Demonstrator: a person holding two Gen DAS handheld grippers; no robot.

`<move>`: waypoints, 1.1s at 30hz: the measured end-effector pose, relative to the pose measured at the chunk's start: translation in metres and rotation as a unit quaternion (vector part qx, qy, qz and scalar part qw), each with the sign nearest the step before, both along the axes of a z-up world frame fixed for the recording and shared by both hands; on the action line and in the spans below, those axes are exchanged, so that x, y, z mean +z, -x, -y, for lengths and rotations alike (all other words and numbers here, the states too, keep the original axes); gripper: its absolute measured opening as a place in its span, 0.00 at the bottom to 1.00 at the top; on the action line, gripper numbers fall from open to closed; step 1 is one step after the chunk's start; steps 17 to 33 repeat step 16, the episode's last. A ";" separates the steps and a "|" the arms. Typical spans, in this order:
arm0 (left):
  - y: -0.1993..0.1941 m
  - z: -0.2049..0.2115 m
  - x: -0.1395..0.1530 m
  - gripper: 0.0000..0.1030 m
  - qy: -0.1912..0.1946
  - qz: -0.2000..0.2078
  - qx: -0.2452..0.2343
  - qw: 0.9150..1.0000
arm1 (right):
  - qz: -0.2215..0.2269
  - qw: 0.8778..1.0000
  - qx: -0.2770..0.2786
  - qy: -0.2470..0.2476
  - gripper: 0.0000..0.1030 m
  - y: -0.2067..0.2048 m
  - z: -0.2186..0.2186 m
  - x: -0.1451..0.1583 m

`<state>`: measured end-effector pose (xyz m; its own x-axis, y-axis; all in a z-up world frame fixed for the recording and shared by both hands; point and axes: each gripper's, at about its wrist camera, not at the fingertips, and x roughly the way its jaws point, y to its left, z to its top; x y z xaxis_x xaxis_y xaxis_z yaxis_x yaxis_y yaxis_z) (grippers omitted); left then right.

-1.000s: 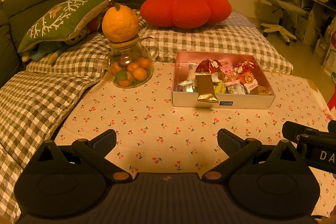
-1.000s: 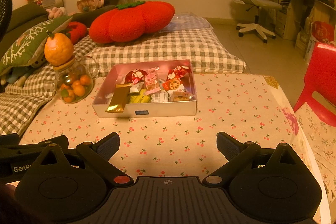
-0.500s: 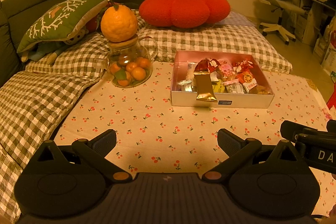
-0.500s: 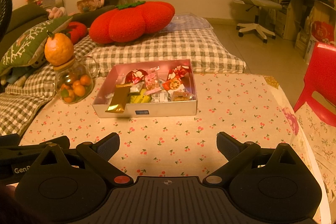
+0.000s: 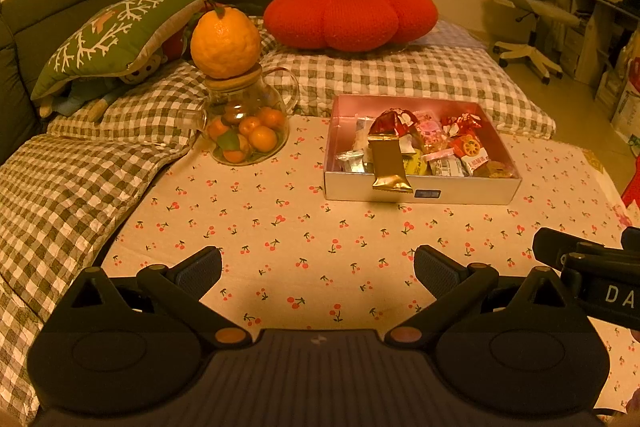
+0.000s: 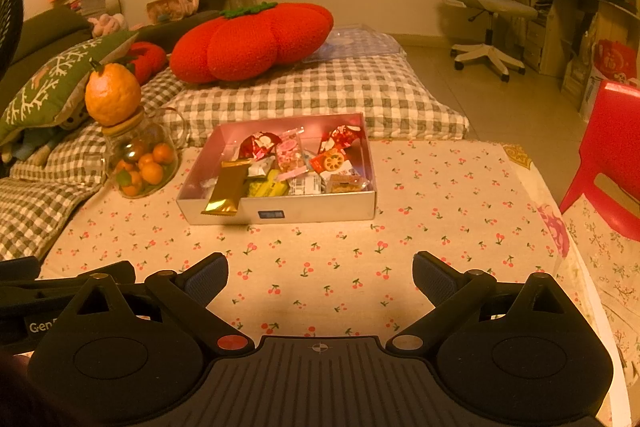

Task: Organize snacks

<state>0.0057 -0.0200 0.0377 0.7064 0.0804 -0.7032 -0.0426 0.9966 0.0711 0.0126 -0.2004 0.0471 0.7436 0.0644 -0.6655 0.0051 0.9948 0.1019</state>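
Observation:
A shallow pink-lined box (image 5: 472, 191) (image 6: 320, 213) sits on the cherry-print cloth, full of several wrapped snacks. A gold snack bar (image 5: 389, 163) (image 6: 228, 188) lies across its front rim and hangs over the edge. Red-wrapped snacks (image 5: 464, 131) (image 6: 340, 143) lie toward the box's back. My left gripper (image 5: 318, 269) is open and empty, well short of the box. My right gripper (image 6: 320, 271) is also open and empty, equally far back. The right gripper's body (image 5: 592, 279) shows at the right edge of the left wrist view.
A glass jar of small oranges (image 5: 246, 131) (image 6: 140, 163) with a big orange (image 5: 225, 41) on its lid stands left of the box. Checked cushions (image 5: 400, 75), a red pumpkin pillow (image 5: 350, 15) and a sofa lie behind. A red chair (image 6: 608, 155) stands right of the table.
The left wrist view has shifted very slightly; the box and jar sit a touch further left and lower. Both grippers stay open and nothing on the table has moved.

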 end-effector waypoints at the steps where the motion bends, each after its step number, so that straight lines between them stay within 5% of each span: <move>1: 0.000 0.000 0.000 1.00 0.000 -0.001 -0.001 1.000 | 0.000 1.000 0.000 0.000 0.97 0.000 0.000 0.000; 33: 0.000 0.000 -0.003 1.00 -0.001 -0.005 -0.004 1.000 | -0.001 1.000 0.000 0.000 0.97 0.000 0.000 -0.001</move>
